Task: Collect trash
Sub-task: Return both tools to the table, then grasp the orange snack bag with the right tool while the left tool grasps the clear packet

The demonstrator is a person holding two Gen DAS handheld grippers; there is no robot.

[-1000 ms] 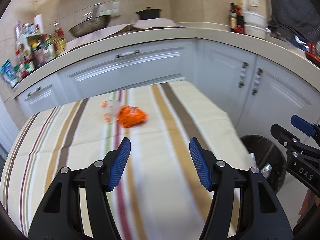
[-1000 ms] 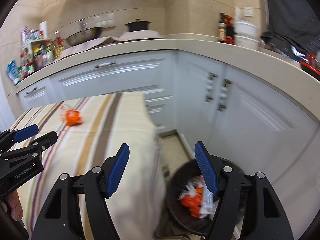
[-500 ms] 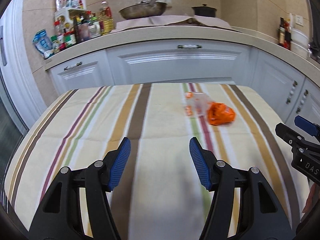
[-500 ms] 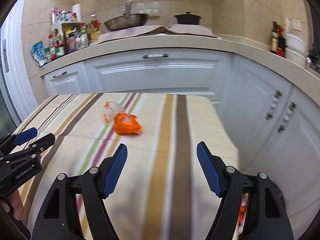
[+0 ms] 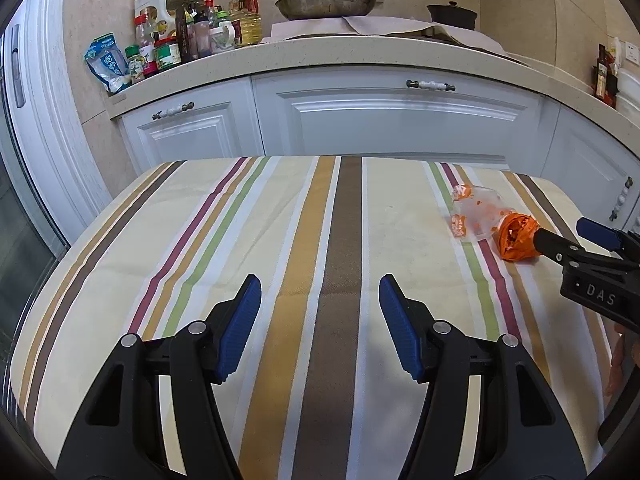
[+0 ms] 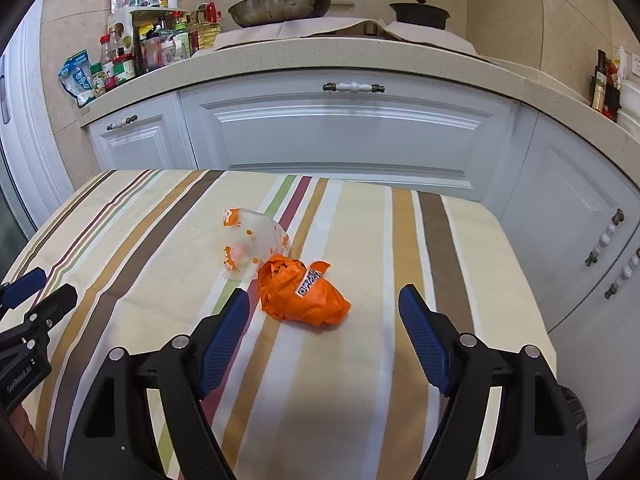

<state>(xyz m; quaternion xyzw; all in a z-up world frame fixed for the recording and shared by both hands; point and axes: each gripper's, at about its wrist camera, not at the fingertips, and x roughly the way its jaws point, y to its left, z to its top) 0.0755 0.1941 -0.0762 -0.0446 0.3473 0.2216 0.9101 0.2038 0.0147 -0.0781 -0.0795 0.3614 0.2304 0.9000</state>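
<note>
A crumpled orange plastic wrapper with a white printed label (image 6: 304,295) is seen lying on the striped cloth-covered tabletop (image 6: 400,360), toward its right side. It is touched at its far left by a clear plastic bag with orange print (image 6: 252,245), which lies flat on the cloth.

The right hand-held gripper (image 6: 322,330) is held low over the cloth just short of the orange wrapper. Its blue-padded jaws are opening, and nothing is pressed between them; the wrapper is framed in the gap but lies beyond the tips. From the left wrist view, one black finger (image 5: 556,245) of this gripper is seen next to the wrapper (image 5: 516,238); whether it touches cannot be told.

The left hand-held gripper (image 5: 320,312) is released, with only bare striped cloth between its jaws, well apart from both pieces of trash (image 5: 478,210).

Behind the tabletop, white cabinet fronts (image 6: 352,136) are seen under a speckled kitchen worktop (image 6: 320,54).
</note>
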